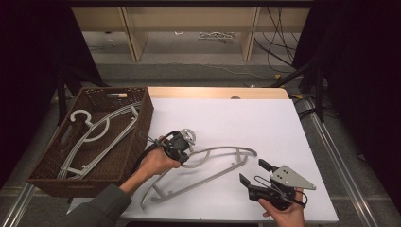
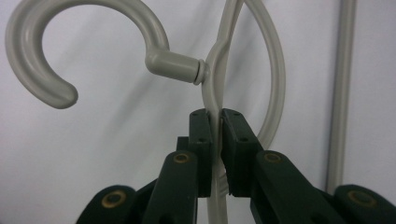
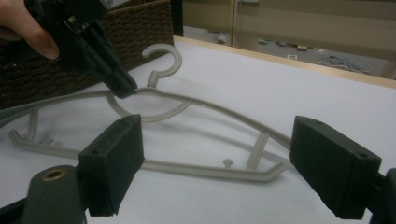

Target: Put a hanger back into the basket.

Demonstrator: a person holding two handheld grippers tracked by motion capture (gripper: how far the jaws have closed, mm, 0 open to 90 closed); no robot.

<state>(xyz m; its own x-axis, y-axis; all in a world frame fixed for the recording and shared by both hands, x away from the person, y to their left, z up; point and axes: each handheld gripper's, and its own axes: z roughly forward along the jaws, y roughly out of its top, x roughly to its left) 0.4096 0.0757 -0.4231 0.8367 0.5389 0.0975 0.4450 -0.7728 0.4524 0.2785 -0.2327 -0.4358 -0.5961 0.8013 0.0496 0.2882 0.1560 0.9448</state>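
Hanger (image 1: 222,163), the grey plastic one, is lying near the front-left part of the tabletop (image 1: 265,118), right next to the wicker basket (image 1: 142,125) that's already holding a couple more. Left gripper (image 2: 218,122) is clamping its jaws on the thin neck just below the hook, which looks like the smart spot since it's rigid there. It's probably light and stiff but a bit slippery, so it might be swinging once it's up. Right gripper (image 1: 251,172) is sitting near the front edge, jaws wide apart, gripping nothing. No readable labels anywhere.

White table (image 1: 265,123): hanger (image 1: 222,163), wicker basket (image 1: 144,116).
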